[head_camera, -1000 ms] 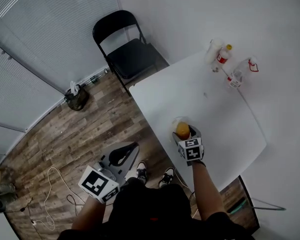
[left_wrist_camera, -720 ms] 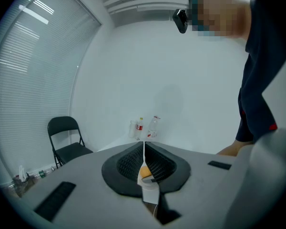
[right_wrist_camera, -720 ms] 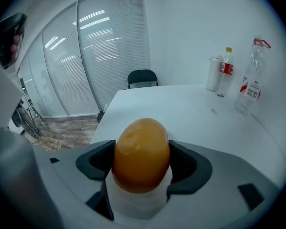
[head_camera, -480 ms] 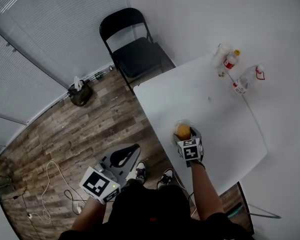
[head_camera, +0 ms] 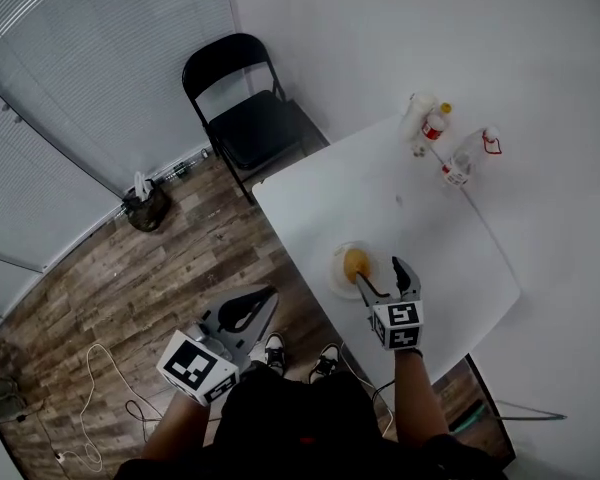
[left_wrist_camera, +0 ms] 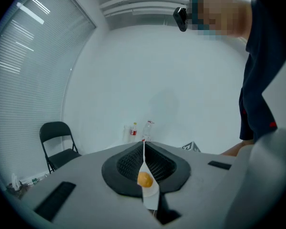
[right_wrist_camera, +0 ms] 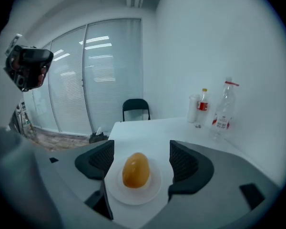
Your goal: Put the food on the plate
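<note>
An orange, egg-shaped food item (head_camera: pixel 356 263) lies on a small white plate (head_camera: pixel 338 278) near the front-left edge of the white table (head_camera: pixel 430 238). My right gripper (head_camera: pixel 379 271) sits just behind the plate, toward me. Its jaws are opening and its pads stand clear of the food. In the right gripper view the food (right_wrist_camera: pixel 135 170) rests on the plate (right_wrist_camera: pixel 152 189) between the spread jaws of the right gripper (right_wrist_camera: pixel 142 160). My left gripper (head_camera: pixel 242 313) hangs off the table over the floor, shut and empty. In the left gripper view, the left gripper (left_wrist_camera: pixel 143 149) leaves only a thin slit, through which the food (left_wrist_camera: pixel 144 179) shows.
At the table's far corner stand a red-labelled bottle (head_camera: pixel 435 126), a clear bottle (head_camera: pixel 462 158) and a white container (head_camera: pixel 416 118). A black folding chair (head_camera: pixel 242 108) stands past the table's left end. A small bag (head_camera: pixel 142 200) and a cable (head_camera: pixel 110 408) lie on the wooden floor.
The right gripper held the food over the plate earlier. It has since let go and drawn back toward me, and the food stays on the plate. The left gripper has not moved.
</note>
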`<state>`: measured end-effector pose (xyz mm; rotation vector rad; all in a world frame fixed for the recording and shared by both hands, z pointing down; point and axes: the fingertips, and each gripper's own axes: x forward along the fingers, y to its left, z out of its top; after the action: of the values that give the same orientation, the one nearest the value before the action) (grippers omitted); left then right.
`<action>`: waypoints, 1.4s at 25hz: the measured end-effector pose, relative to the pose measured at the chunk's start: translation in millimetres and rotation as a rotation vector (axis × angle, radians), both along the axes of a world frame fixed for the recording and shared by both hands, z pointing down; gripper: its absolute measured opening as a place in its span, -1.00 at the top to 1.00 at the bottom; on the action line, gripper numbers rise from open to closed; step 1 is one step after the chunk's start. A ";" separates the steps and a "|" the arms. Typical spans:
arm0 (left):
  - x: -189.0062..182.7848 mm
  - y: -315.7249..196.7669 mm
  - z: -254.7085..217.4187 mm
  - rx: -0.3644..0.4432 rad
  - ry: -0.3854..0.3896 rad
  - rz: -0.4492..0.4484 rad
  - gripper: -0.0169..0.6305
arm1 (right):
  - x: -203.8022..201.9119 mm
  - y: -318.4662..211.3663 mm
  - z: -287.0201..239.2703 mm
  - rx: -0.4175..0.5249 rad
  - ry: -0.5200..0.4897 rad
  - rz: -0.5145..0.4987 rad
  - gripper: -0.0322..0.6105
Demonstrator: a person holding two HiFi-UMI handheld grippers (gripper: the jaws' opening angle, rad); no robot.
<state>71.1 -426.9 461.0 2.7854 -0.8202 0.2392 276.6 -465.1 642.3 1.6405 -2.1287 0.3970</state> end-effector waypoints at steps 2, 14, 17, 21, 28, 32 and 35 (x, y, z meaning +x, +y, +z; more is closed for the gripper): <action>3.6 3.5 -7.6 0.019 0.011 0.023 0.85 | 6.8 13.5 -20.8 0.051 0.013 0.020 -0.27; 32.5 26.2 -52.2 0.113 0.101 0.184 0.85 | 3.2 90.6 -191.0 0.414 0.008 0.135 0.76; 43.2 31.3 -70.1 0.150 0.125 0.225 0.85 | 3.7 109.2 -230.1 0.480 0.052 0.132 0.80; 53.1 38.7 -92.6 0.202 0.158 0.275 0.85 | -1.7 129.1 -278.7 0.600 0.049 0.130 0.83; 70.9 49.8 -107.6 0.237 0.181 0.329 0.85 | 2.2 150.9 -308.4 0.633 0.058 0.162 0.83; 72.0 48.5 -110.3 0.245 0.177 0.331 0.85 | 5.7 151.9 -305.2 0.602 0.059 0.173 0.83; 71.9 46.3 -107.8 0.242 0.170 0.333 0.85 | 5.9 148.8 -304.6 0.591 0.058 0.171 0.83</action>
<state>143.0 -380.5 353.2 3.1056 -0.3628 -0.0481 282.5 -316.3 337.7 2.1222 -2.1938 -0.2629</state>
